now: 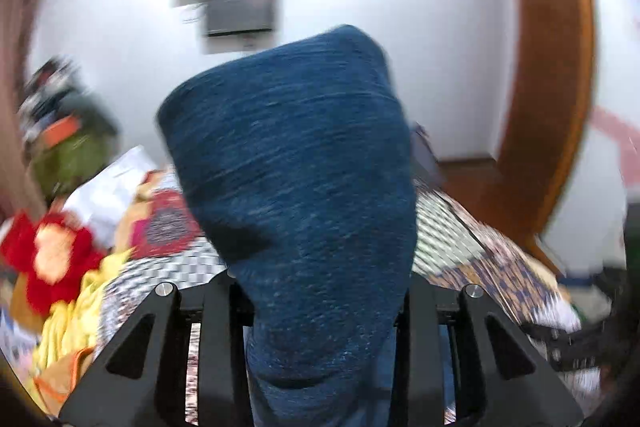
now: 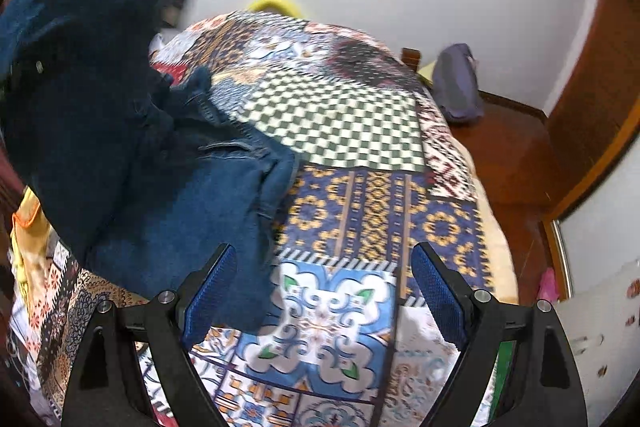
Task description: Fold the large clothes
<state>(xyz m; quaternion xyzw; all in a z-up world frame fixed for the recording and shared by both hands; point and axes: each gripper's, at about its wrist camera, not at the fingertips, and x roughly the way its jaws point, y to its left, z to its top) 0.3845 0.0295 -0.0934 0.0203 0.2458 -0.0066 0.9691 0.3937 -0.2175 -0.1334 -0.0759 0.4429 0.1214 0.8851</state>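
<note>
A pair of dark blue jeans (image 1: 296, 163) fills the middle of the left wrist view. My left gripper (image 1: 320, 307) is shut on the jeans and holds them up above the bed; the cloth hides the fingertips. In the right wrist view the same jeans (image 2: 132, 147) hang at the left, with their lower part resting on the patchwork bedspread (image 2: 360, 207). My right gripper (image 2: 322, 291) is open and empty, just right of the jeans, low over the bedspread.
A heap of red, yellow and orange clothes (image 1: 68, 267) lies at the bed's left side. A grey bag (image 2: 458, 87) stands by the wall at the far right. A wooden wardrobe (image 2: 600, 87) and floor (image 2: 516, 167) lie right of the bed.
</note>
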